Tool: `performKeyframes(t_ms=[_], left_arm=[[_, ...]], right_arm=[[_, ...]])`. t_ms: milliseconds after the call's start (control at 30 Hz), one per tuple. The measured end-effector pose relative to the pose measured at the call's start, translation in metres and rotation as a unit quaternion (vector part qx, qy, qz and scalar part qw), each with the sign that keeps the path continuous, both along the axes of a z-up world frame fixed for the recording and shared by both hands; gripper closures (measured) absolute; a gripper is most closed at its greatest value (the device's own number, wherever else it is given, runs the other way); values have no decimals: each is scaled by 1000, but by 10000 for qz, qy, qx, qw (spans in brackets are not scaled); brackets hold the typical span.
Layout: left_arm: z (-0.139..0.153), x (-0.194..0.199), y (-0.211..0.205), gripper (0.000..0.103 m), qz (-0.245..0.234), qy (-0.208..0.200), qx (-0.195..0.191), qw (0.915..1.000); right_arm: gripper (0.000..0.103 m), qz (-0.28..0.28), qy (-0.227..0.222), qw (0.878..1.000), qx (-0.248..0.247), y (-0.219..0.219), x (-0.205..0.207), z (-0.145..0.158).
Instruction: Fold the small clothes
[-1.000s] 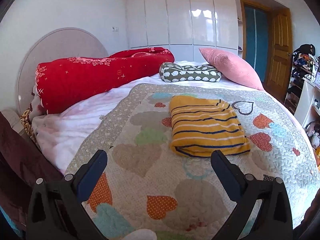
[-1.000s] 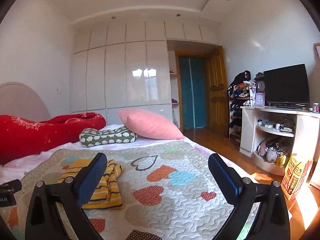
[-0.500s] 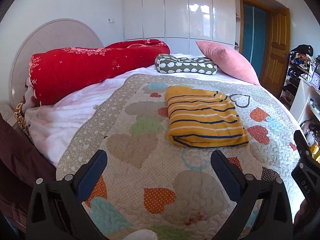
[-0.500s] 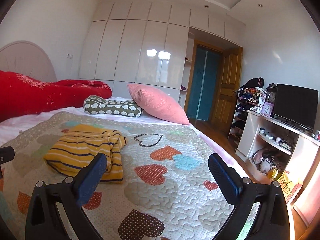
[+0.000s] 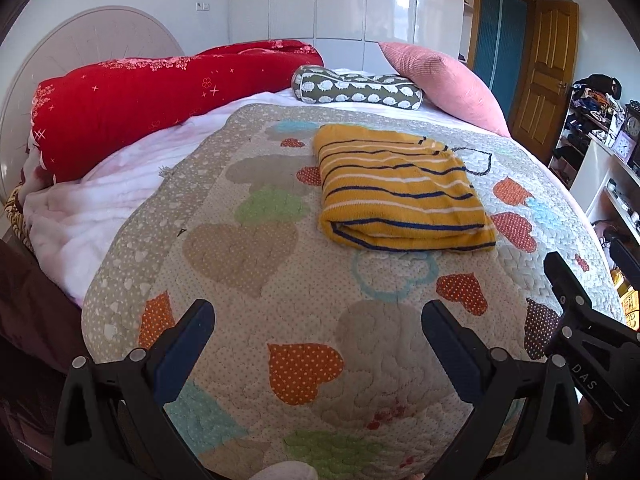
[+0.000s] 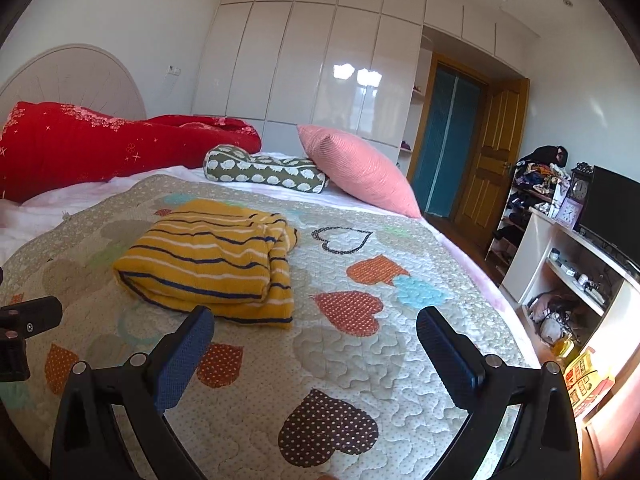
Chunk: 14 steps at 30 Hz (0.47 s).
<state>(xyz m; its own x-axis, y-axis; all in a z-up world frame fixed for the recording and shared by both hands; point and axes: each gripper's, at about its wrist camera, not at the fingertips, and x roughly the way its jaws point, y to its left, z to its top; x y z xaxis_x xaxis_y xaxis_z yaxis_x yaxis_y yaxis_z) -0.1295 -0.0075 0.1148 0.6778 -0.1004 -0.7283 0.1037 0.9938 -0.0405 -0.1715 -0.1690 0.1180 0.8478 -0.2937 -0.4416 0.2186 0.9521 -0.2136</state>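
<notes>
A yellow sweater with navy and white stripes (image 5: 400, 188) lies folded into a rectangle on the heart-patterned quilt (image 5: 248, 248). It also shows in the right wrist view (image 6: 208, 260). My left gripper (image 5: 318, 344) is open and empty, held above the quilt short of the sweater. My right gripper (image 6: 314, 344) is open and empty, near the sweater's right front corner. The right gripper's body shows at the right edge of the left wrist view (image 5: 588, 344).
A red duvet (image 5: 152, 96), a green sheep-print bolster (image 5: 356, 88) and a pink pillow (image 5: 444, 80) lie at the head of the bed. A white shelf unit with a TV (image 6: 612, 216) stands to the right, by a wooden door (image 6: 492, 160).
Both grippers have tilted down and moved closer over the quilt, so the folded sweater looks larger. The right gripper has come into the left wrist view. The sweater has not moved.
</notes>
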Motion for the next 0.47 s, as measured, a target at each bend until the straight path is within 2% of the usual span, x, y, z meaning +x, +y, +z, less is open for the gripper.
performKeyframes(t_ms=[133,233,367,467], left_arm=[[-10,10,0,0,-66,275,-94,9996],[-14,16,2,0,-79,387,-155,9991],[-25,21,9,0,-36,589,-362,9976],[-34,23,9,0,-15,697,-293,9971]], right_arm=[[1,419,471,9977,233,5,25,-12],[1,592,622,9956,376,8,40,-17],[1,606,784,9936,547,10,51,-23],[1,452,887,9943,369,13,56,-30]])
